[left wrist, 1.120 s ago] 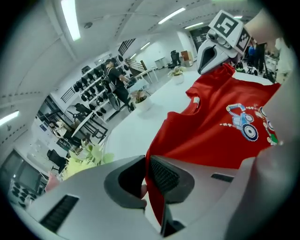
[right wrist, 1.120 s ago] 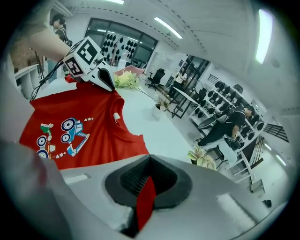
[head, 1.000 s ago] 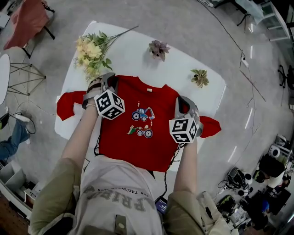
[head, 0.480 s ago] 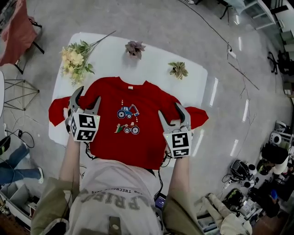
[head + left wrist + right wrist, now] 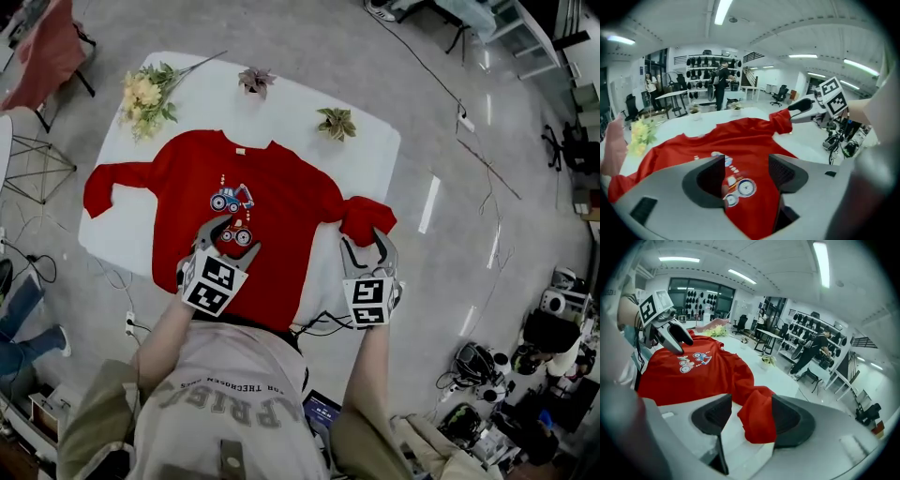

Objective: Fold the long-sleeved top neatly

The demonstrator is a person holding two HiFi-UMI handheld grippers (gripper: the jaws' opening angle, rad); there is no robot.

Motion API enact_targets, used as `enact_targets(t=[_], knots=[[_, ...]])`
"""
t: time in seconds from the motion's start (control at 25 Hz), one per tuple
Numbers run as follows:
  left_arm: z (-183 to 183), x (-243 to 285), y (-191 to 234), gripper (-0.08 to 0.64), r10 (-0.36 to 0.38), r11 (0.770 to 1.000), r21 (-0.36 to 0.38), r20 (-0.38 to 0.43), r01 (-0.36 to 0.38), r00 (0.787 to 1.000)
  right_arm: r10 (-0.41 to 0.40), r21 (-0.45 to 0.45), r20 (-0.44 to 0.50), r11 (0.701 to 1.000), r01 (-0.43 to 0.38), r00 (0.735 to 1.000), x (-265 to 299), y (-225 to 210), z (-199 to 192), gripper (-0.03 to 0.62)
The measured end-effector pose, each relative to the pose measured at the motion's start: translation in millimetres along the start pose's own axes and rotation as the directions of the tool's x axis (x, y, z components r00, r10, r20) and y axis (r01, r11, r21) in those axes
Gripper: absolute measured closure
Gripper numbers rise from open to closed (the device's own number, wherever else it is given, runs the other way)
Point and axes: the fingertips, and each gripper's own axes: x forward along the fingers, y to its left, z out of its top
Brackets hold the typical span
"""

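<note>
At table edge, sleeve now bunched

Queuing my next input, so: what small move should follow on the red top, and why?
Probably close the right gripper on the bunched sleeve, ready to carry it across the chest. Its jaws, just opened, stand apart with the sleeve's end between them, crumpled at the table edge, while the other sleeve lies spread flat.

One red long-sleeved fabric top; one white rectangular table; one bunch of pale yellow flowers; two small plants, one purplish plant and one green plant; two grey grippers, left gripper and right gripper.
</note>
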Motion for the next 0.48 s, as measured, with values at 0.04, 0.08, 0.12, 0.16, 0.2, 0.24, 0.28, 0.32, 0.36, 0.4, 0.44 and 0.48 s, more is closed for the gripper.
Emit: enact_targets(t=[0.04, 0.08, 0.12, 0.16, 0.2, 0.24, 0.28, 0.32, 0.36, 0.4, 0.44, 0.48], knots=[[6.6, 7.8, -22.4, 0.268, -0.037, 0.999, 0.020, 0.005, 0.037, 0.999, 0.008, -0.019, 0.001, 1.000, -0.008, 1.000, -3.0, -0.9, -3.2, 0.337], [14.6, 16.2, -43.5, 0.268, -0.069, 0.997, 0.045, 0.013, 0.069, 0.998, 0.016, -0.041, 0.002, 0.999, -0.016, 1.000, -6.6, -1.6, -6.3, 0.337], [23.5, 25.5, -63.3, 0.268, -0.099, 0.993, 0.070, 0.021, 0.098, 0.995, 0.025, -0.064, 0.002, 0.998, -0.025, 1.000, -11.1, -1.8, -9.2, 0.337], [32.4, 36.2, -81.5, 0.268, -0.127, 0.988, 0.090, 0.028, 0.124, 0.992, 0.036, -0.086, 0.002, 0.996, -0.036, 0.999, -16.4, -1.6, -12.2, 0.337], [40.7, 48.3, -97.6, 0.268, -0.152, 0.984, 0.104, 0.030, 0.148, 0.988, 0.048, -0.105, 0.001, 0.993, -0.047, 0.999, -22.0, -1.3, -15.7, 0.337], [48.4, 61.4, -111.5, 0.268, -0.174, 0.979, 0.111, 0.030, 0.170, 0.984, 0.057, -0.120, -0.002, 0.991, -0.057, 0.998, -27.6, -1.4, -20.2, 0.337], [55.2, 75.0, -123.3, 0.268, -0.195, 0.975, 0.112, 0.026, 0.191, 0.980, 0.062, -0.130, -0.008, 0.990, -0.062, 0.998, -33.0, -2.2, -25.8, 0.337], [61.0, 88.6, -133.2, 0.270, -0.216, 0.971, 0.108, 0.020, 0.212, 0.976, 0.063, -0.134, -0.013, 0.989, -0.064, 0.998, -38.4, -3.8, -31.8, 0.337], [65.6, 101.8, -141.6, 0.270, -0.234, 0.968, 0.100, 0.013, 0.231, 0.972, 0.062, -0.130, -0.016, 0.989, -0.064, 0.998, -44.0, -5.7, -37.6, 0.337], [69.1, 114.3, -148.2, 0.270, -0.245, 0.966, 0.090, 0.006, 0.244, 0.969, 0.061, -0.119, -0.017, 0.991, -0.063, 0.998, -49.7, -7.5, -42.9, 0.337], [71.6, 125.8, -152.9, 0.273, -0.248, 0.965, 0.084, -0.001, 0.248, 0.969, 0.059, -0.103, -0.015, 0.993, -0.061, 0.998, -55.0, -9.2, -47.4, 0.337], [73.0, 136.5, -156.0, 0.286, -0.245, 0.966, 0.080, -0.009, 0.245, 0.970, 0.055, -0.085, -0.013, 0.995, -0.056, 0.998, -59.5, -11.0, -51.2, 0.337]])
